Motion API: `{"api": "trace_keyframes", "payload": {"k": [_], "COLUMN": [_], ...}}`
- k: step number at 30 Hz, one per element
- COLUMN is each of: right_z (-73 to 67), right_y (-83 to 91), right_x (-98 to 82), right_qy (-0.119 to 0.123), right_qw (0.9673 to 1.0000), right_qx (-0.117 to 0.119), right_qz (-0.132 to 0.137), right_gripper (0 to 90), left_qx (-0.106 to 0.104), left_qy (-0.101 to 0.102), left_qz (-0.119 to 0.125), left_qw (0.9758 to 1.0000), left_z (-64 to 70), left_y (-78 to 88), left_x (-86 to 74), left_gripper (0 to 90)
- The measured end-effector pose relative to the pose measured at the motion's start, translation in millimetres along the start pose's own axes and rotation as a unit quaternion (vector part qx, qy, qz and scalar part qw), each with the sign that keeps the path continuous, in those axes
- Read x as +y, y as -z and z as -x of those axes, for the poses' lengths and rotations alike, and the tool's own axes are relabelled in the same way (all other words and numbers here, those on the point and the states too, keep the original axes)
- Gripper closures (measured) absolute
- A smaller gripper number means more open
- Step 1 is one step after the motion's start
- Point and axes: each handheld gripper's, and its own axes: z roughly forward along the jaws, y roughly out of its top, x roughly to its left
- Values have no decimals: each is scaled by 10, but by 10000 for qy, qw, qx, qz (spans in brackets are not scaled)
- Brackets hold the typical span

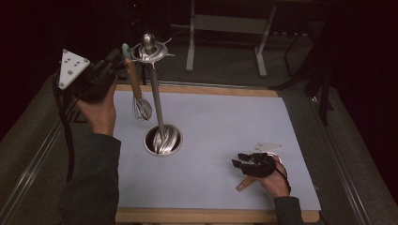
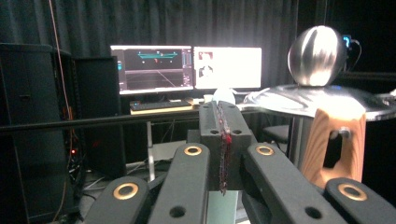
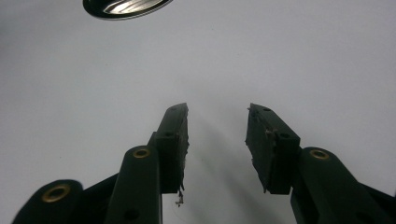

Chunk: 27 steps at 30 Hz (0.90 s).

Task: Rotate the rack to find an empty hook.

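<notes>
High view: the left gripper (image 1: 123,60), jaws pressed together on the mint tip of a wooden-handled whisk (image 1: 139,96), holds it beside the utensil stand (image 1: 157,96) near the white mat's (image 1: 225,140) far left corner. The right gripper (image 1: 241,161), jaws apart, rests near the mat's near right corner.

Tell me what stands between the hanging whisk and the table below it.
Nothing visible does. The whisk hangs from the stand's top disc, held near its handle top by the left gripper; only bare white mat shows beneath its wires.
</notes>
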Motion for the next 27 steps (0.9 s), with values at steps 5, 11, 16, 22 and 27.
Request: {"api": "trace_keyframes", "payload": {"k": [5, 11, 16, 22, 27], "right_z": [6, -1, 3, 17, 25], "right_y": [7, 5, 8, 27, 45], "right_x": [-2, 0, -1, -3, -3], "right_qy": [-6, -2, -7, -47, -68], "right_qw": [10000, 10000, 10000, 10000, 9999], "right_qx": [-9, -1, -7, -36, -47], "right_qz": [13, 1, 15, 26, 57], "right_gripper": [580, 580, 580, 579, 580], "left_qx": [-33, -123, -179, -190, -228], "left_qy": [-126, -181, -141, -168, -97], "left_qz": [-147, -335, -442, -670, -807], "left_qw": [9998, 9992, 9988, 9974, 9964], "left_z": [-33, -82, -114, -138, -155], "left_y": [32, 81, 130, 174, 215], "left_x": [-34, -124, -210, -304, -400], "left_gripper": [897, 896, 892, 882, 880]}}
